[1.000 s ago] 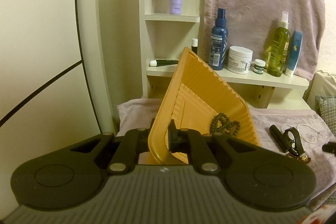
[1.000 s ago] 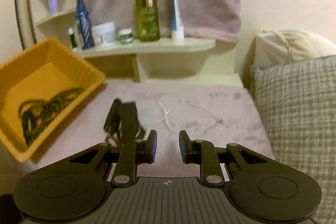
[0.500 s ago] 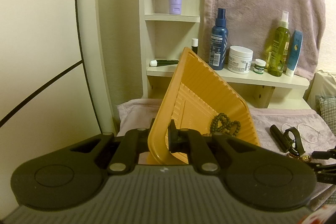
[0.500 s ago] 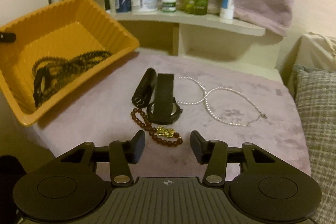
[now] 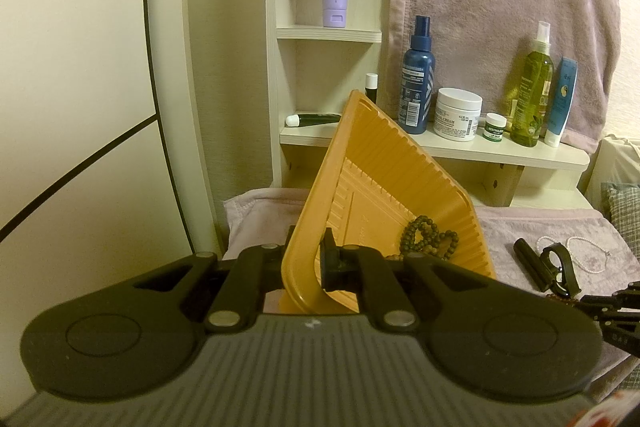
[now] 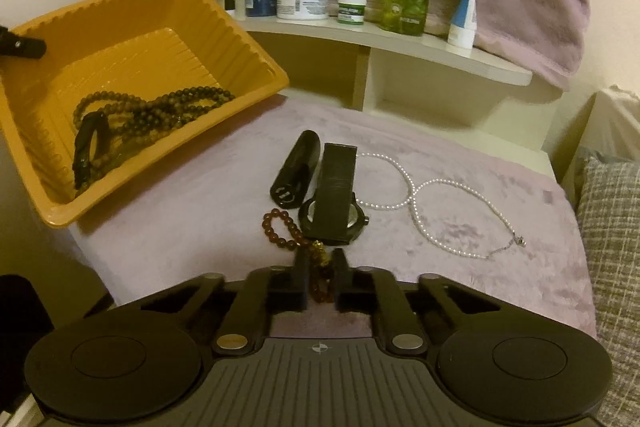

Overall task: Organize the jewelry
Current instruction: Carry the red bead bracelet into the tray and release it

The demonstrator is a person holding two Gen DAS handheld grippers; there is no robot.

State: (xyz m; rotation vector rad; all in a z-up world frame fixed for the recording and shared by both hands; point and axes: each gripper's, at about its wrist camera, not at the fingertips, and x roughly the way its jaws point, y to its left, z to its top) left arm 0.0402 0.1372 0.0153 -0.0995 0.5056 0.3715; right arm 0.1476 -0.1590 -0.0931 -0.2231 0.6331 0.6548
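1. Clamping the near rim of the tilted orange tray, left claw; dark beads just ahead-right inside.
2. Closing round the red bead bracelet, right claw; bracelet strung ahead-left, tray up-left.

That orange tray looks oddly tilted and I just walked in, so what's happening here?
Jewelry is being sorted. The left gripper clamps the orange tray by its rim, holding it tilted; dark beads lie inside. The right gripper has closed around the red bead bracelet on the purple cloth, beside a watch and pearl necklace.
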